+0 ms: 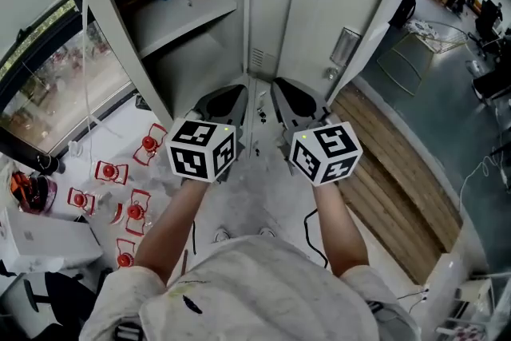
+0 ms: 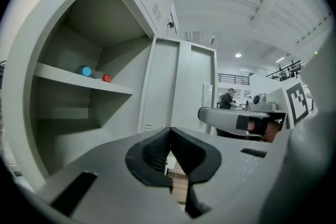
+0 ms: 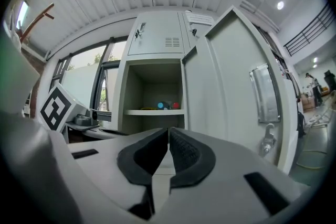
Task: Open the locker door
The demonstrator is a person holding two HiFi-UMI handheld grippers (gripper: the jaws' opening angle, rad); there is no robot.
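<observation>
**Both claws pinched shut and empty before a locker that is already standing open**

The left claw [image 2: 169, 131] is sitting with its jaws pressed together and gripping nothing. The right claw [image 3: 168, 131] is doing the same, pads meeting with nothing between them. The two are hovering side by side, close to each other.

Just ahead of the right claw and to its right, the locker door [image 3: 231, 76] is hanging swung wide, its latch [image 3: 268, 140] facing out. It is apart from both claws. Ahead of the left claw, the locker [image 2: 63, 113] is gaping open. Its shelf [image 2: 79, 79] is carrying a blue thing [image 2: 86, 71] and a red thing [image 2: 106, 78].

Judging by this, the opening is looking done. The risk now is lying in the right claw. If it is swinging sideways while this near, it could be knocking the door's edge and pushing it back toward shut. A cable [image 1: 311, 229] is trailing on the floor below the claws and could be snagging a foot.
</observation>
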